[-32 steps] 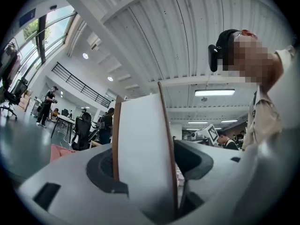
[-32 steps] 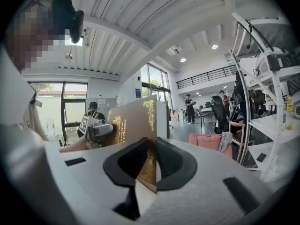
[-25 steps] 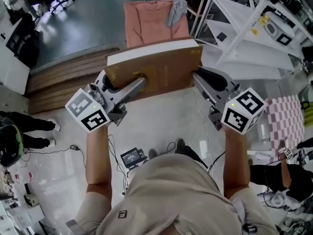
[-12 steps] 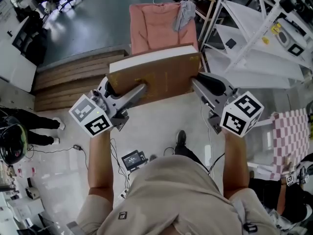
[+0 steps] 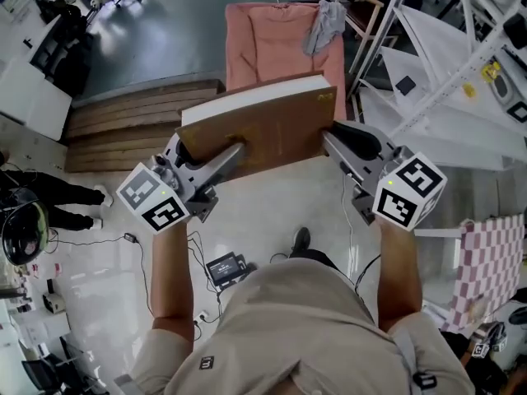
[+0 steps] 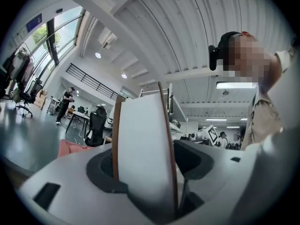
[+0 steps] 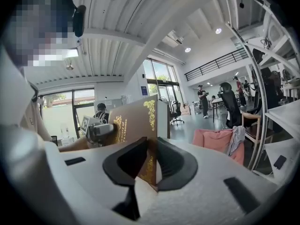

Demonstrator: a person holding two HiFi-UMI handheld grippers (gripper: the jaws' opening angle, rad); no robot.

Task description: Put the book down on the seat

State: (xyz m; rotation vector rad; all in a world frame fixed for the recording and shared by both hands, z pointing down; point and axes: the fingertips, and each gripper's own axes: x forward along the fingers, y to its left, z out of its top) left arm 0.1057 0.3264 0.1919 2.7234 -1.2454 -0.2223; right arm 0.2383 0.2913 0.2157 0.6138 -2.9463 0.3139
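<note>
Book [image 5: 263, 130]: thick hardback with a brown cover, gold print and a white page block. It was held up in the air betw. both tongs, cover up and a bit tilted, page edge facing away from the person.
Book vs seat: not on it. From the head view its far edge overlapped the seat's near edge. From the right gripper view the seat lay beyond it and lower.
Left gripper [image 5: 230, 151]: jaws stood wide, one each side of the whole thickness at the bk's left edge, closed on it. One finger lay along the top of the cover.
Right gripper [image 5: 331, 134]: jaws nearly together, pinching the thin brown cover edge at the bk's right side, gold ornament just betw. the pads.
Seat [image 5: 272, 48]: salmon-pink upholstered chair, straight ahead of the person.
Grey cloth [image 5: 325, 23]: crumpled, draped on the seat's right far corner.
Wooden chair [image 5: 362, 2]: bare frame, just right of the seat.
Wooden steps [image 5: 140, 122]: low plank platform, left of the seat, behind the left gripper.
White rack [image 5: 445, 81]: metal shelving, right of the seat.
Checked cloth [image 5: 492, 262]: pink-and-white, on the floor well to the right.
Person [image 5: 296, 327]: beige shirt, both forearms reaching fwd, one shoe visible on the pale floor.
</note>
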